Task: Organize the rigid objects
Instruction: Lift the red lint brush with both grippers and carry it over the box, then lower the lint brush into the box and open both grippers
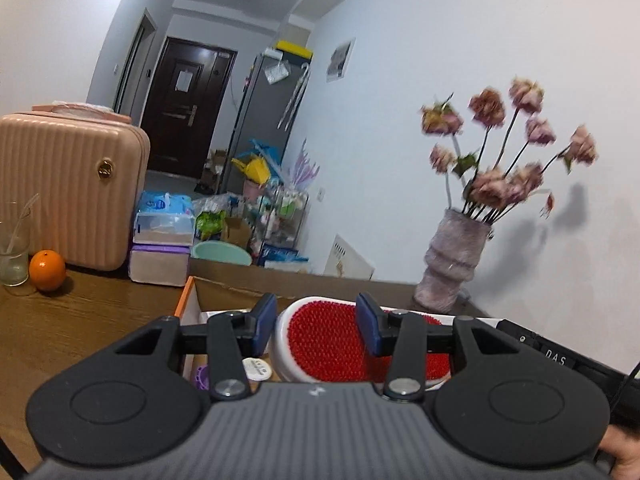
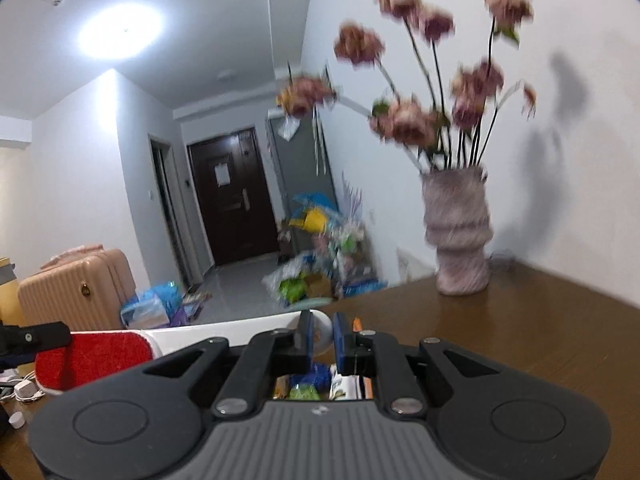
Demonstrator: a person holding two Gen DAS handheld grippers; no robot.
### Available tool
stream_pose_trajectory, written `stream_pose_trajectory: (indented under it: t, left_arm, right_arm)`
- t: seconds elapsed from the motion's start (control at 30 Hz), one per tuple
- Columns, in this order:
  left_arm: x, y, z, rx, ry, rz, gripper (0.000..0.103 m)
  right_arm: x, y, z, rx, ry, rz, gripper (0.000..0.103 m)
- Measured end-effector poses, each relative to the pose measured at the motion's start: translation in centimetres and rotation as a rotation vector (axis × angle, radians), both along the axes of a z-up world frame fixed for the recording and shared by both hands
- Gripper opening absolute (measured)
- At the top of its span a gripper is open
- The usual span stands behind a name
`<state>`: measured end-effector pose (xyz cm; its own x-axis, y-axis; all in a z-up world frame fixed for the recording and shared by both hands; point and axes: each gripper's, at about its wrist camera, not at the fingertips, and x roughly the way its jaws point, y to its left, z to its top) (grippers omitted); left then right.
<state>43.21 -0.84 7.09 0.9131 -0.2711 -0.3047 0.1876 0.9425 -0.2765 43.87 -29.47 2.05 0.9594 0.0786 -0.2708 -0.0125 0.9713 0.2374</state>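
Brush (image 1: 336, 340), the red-bristled one with the white body, sits crosswise between the jaws of the left gripper (image 1: 316, 326); the blue pads look pressed against its head, jaws partly closed, so I judge it held, carried above an open cardboard box (image 1: 224, 286) on the table (image 1: 80, 320). Its white handle runs across to the right gripper (image 2: 320, 340), whose jaws are squeezed nearly shut on the handle's rounded end; so both hands share the one brush. Trouble starts there, I'd say: if the two hands drift apart or twist differently, the slim handle end could slip out of the right pads and the brush would swing or drop onto the small things already lying in the box. Further along the table stands a tall vase (image 2: 460, 240) of dried flowers (image 2: 420, 80), near the right side; a wide sweep could clip it, and it looks top-heavy enough to tip. On the left, well apart, an orange (image 1: 47, 270), a glass (image 1: 14, 252) and a pink suitcase (image 1: 72, 188) seem safe.
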Motion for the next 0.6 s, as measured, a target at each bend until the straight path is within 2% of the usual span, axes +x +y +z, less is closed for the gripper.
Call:
stream_pose_trajectory:
  t: [0.1, 0.17, 0.37, 0.47, 0.6]
  left_arm:
    - [2.2, 0.1, -0.9, 0.011, 0.065, -0.014, 0.044]
    - [3.5, 0.6, -1.6, -0.014, 0.12, -0.012, 0.044]
    - [5.4, 1.7, -3.7, -0.017, 0.228, -0.005, 0.044]
    - [6.8, 2.0, -4.7, -0.003, 0.29, -0.035, 0.044]
    - [8.8, 1.9, -6.1, 0.01, 0.388, -0.089, 0.046]
  right_arm:
    - [1.8, -0.2, -1.2, 0.017, 0.069, 0.008, 0.011]
    - [2.5, 0.1, -1.9, 0.01, 0.112, 0.011, 0.011]
    - [3.9, 0.9, -3.6, -0.015, 0.238, 0.043, 0.011]
    - [5.4, 0.9, -4.3, -0.051, 0.335, 0.067, 0.011]
    - [7.3, 0.2, -5.2, -0.035, 0.467, 0.095, 0.011]
